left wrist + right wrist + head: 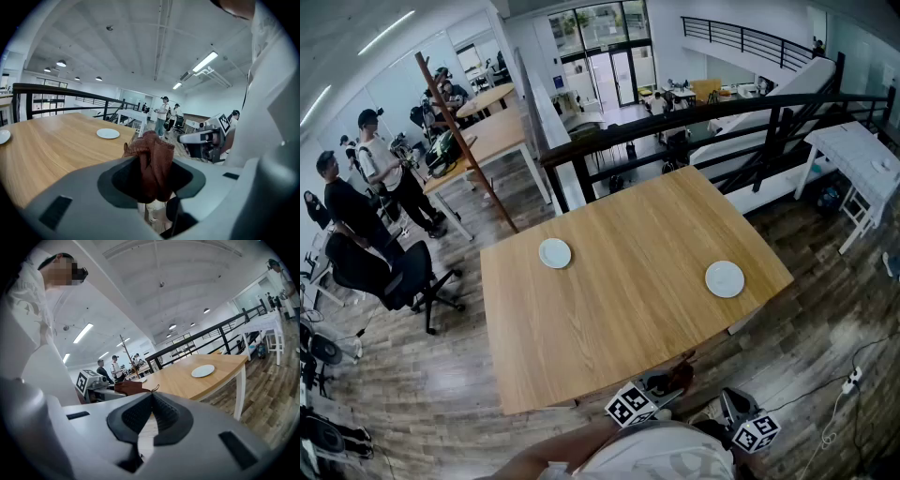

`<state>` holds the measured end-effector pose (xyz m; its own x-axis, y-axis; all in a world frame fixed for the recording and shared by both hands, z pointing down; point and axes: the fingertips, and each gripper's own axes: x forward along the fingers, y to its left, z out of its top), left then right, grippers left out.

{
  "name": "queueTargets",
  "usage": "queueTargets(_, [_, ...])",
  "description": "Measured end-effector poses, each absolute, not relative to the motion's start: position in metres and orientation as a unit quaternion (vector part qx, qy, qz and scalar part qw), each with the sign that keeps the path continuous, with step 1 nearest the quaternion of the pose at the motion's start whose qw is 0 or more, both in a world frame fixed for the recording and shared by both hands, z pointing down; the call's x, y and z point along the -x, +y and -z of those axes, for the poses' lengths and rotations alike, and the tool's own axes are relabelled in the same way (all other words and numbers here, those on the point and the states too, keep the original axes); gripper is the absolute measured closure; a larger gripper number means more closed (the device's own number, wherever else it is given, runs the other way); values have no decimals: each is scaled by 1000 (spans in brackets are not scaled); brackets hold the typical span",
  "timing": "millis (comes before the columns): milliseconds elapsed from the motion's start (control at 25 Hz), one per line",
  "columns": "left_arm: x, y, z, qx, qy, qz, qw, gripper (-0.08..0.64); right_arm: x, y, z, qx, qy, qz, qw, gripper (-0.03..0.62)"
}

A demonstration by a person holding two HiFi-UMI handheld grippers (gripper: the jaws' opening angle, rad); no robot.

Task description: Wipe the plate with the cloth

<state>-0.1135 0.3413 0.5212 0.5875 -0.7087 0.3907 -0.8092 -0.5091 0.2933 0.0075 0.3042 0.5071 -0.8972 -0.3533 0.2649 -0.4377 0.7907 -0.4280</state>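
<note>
Left gripper [152, 183] has its jaws clamped on the cloth [151, 157] — a rust-brown rag, bunched up and poking out past the tips. Right gripper [151, 401] is pinched together with nothing in it, the pads meeting at the tip with only a sliver of gap lower down.

Both grippers hang just off the near edge of the table [628, 291], close to the person's body and not over the tabletop at all. In the head view the rag shows as a dark red lump right at that near edge.

There are two white plates on the table: the right-hand plate [725, 278] sits by the table's right edge, and the far-left plate [555, 253] is up toward its far left corner. Both lie flat and bare, well apart from each other and from the grippers. Nothing else is on the wood.

Progress-wise, the grab-the-cloth part looks sorted, but no wiping has been done — the cloth isn't on either plate. What's left, as I read it, is pretty much the whole job:
- Carry the rag out over the table.
- Pick a plate. I can't tell which one is meant, though the right-hand plate looks like the shorter reach.
- Maybe pin it with the empty gripper so it doesn't skate on the smooth wood.
- Scrub round the surface
</note>
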Motion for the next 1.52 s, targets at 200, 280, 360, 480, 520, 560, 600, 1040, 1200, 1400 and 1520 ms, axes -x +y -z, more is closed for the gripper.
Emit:
queueTargets(200, [129, 350, -525, -854, -454, -118, 225, 391, 12, 304, -507, -205, -946, -237, 83, 578])
queueTargets(280, [134, 346, -522, -854, -457, -116, 220, 391, 17, 299, -500, -212, -946, -232, 80, 578])
queueTargets(360, [136, 338, -519, -856, -457, -113, 215, 391, 18, 292, -496, -212, -947, -229, 71, 578])
queueTargets(480, [133, 331, -519, -856, -458, -111, 214, 391, 16, 285, -497, -211, -948, -230, 65, 578])
queueTargets(520, [133, 329, -519, -856, -458, -111, 215, 392, 15, 283, -496, -213, -947, -231, 66, 578])
queueTargets(560, [132, 328, -519, -856, -457, -110, 216, 391, 15, 282, -497, -214, -946, -233, 67, 578])
queueTargets(600, [132, 326, -519, -857, -455, -110, 217, 391, 15, 280, -498, -216, -945, -234, 68, 578])
queueTargets(1040, [153, 299, -523, -852, -463, -106, 219, 391, 26, 251, -495, -227, -943, -230, 84, 578])
queueTargets(1200, [149, 286, -526, -852, -461, -106, 223, 391, 16, 240, -498, -231, -940, -233, 95, 578])
queueTargets(1400, [138, 260, -531, -846, -468, -108, 234, 391, 8, 212, -512, -217, -939, -242, 110, 578])
queueTargets(1520, [136, 241, -533, -837, -477, -110, 244, 391, 13, 184, -513, -206, -941, -248, 105, 578])
